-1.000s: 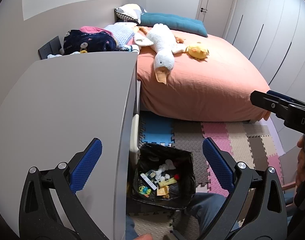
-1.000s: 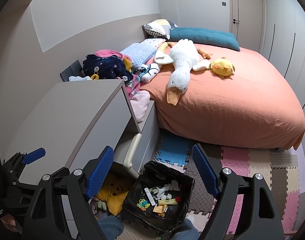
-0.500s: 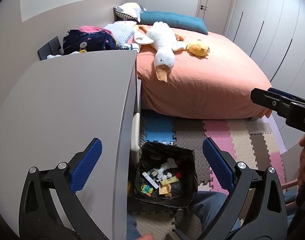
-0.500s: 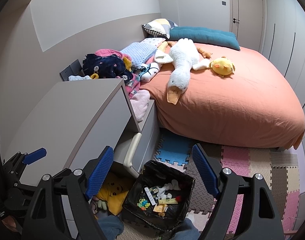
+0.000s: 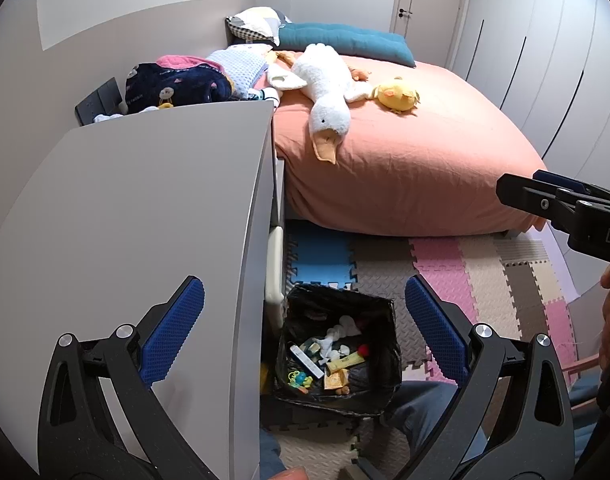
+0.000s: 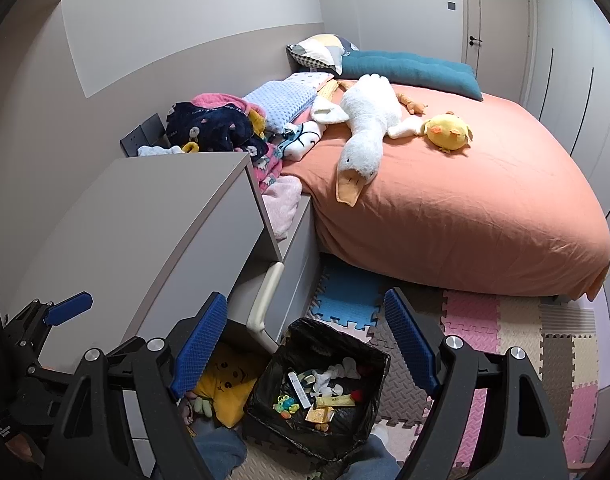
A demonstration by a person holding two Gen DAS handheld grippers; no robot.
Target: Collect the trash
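Trash [image 5: 332, 354] sits in a black-lined bin [image 5: 379, 390] on the foam floor mat [image 5: 441, 256], just beside the grey desk [image 5: 125, 220] and in front of the bed [image 5: 405, 152]. Contents: crumpled white tissue, a white stick-shaped item, yellow packets, a small green-blue toy bit, something red. In the right wrist view the bin [image 6: 265, 400] is between the person's knees, with a yellow cushion [image 6: 225, 384] under the desk [image 6: 145, 216] just left of it.

Left gripper [image 5: 303, 326] spread wide, nothing between the blue pads [image 5: 173, 332], held above desk edge and bin. Right gripper [image 6: 305, 344] also wide apart, nothing held, hanging over the bin; blue pads [image 6: 199, 344] clear of everything. The right gripper [image 5: 561, 208] shows side-on at the right edge of the left wrist view, and the left gripper [image 6: 45, 320] shows at the left edge of the right wrist view over the desk.

On the bed [image 6: 465, 200]: white goose plush [image 5: 325, 92], yellow chick plush [image 5: 397, 94], teal pillow [image 5: 345, 40], patterned pillow [image 5: 257, 26]. A pile of clothes and blankets [image 5: 181, 84] lies behind the desk by the wall. Door [image 5: 421, 4] at the far end.
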